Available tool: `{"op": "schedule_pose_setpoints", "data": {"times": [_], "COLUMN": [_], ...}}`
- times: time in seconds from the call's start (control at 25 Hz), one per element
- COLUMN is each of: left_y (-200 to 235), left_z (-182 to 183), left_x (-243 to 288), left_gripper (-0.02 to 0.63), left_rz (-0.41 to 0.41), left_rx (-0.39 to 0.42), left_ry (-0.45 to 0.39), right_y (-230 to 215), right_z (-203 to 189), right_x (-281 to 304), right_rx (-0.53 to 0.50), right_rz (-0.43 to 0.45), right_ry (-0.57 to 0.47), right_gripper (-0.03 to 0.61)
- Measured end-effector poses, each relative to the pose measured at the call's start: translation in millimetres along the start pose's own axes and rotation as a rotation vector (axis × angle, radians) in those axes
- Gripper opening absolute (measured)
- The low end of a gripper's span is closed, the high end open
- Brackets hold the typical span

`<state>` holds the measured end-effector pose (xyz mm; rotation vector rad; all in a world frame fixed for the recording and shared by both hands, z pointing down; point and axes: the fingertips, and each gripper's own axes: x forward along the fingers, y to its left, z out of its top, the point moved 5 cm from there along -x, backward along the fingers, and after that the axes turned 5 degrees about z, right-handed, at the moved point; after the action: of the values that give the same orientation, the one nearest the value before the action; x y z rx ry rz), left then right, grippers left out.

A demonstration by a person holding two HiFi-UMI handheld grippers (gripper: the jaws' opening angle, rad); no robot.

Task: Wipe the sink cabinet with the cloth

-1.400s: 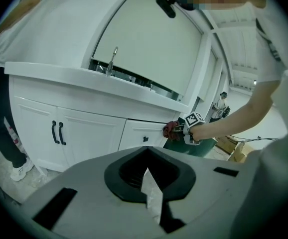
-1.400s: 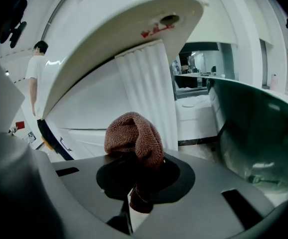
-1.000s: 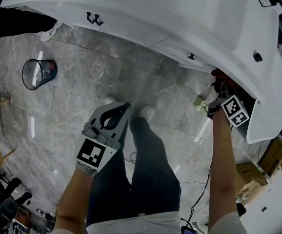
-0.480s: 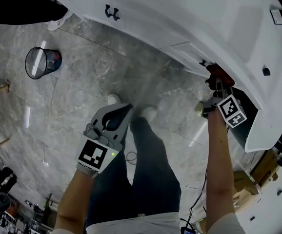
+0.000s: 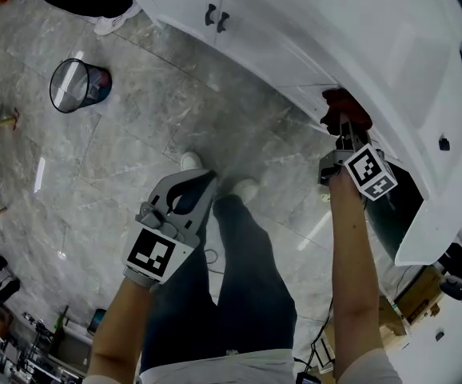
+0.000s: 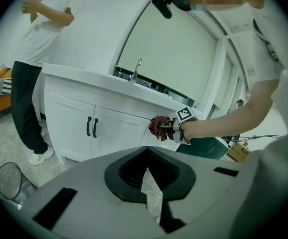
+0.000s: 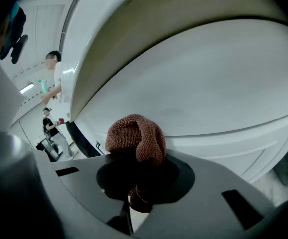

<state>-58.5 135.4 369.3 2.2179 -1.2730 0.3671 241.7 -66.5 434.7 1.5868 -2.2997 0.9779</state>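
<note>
The white sink cabinet (image 5: 295, 46) runs across the top of the head view, its two doors carrying black handles (image 5: 215, 16). My right gripper (image 5: 341, 130) is shut on a red-brown knitted cloth (image 5: 343, 106) and presses it against the cabinet's front, just under the countertop edge. In the right gripper view the cloth (image 7: 136, 136) bulges out of the jaws against the white panel (image 7: 209, 83). The left gripper view shows the cloth (image 6: 159, 127) to the right of the doors (image 6: 91, 127). My left gripper (image 5: 203, 176) hangs over the floor by my legs, shut and empty.
A wire mesh bin (image 5: 77, 85) stands on the grey marble floor at the left. A person (image 6: 34, 59) stands at the cabinet's left end. A dark panel (image 5: 391, 214) lies under the cabinet at the right. A cardboard box (image 5: 399, 310) sits below it.
My right gripper has slid up and to the left along the cabinet front with the cloth. The head view has shifted, bringing the doors into sight. The left gripper has stayed put.
</note>
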Motion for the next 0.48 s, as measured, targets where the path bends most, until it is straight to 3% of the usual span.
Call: {"op": "schedule_pose_setpoints", "data": {"times": [0.24, 0.48], "left_y": [7, 13], "left_z": [-2, -2], "left_x": [-3, -4], "left_gripper": [0.011, 0.011], "left_rz": [0.016, 0.024], "left_rx": [-0.016, -0.028], "left_ry": [-0.003, -0.003], "right_y": [27, 33], "right_z": [-7, -9], "right_x": [29, 30], "right_rx": [0.004, -0.007], "right_rz": [0.058, 0.059], "right_ry": [0.017, 0.011], "right_gripper": [0.06, 0.06]}}
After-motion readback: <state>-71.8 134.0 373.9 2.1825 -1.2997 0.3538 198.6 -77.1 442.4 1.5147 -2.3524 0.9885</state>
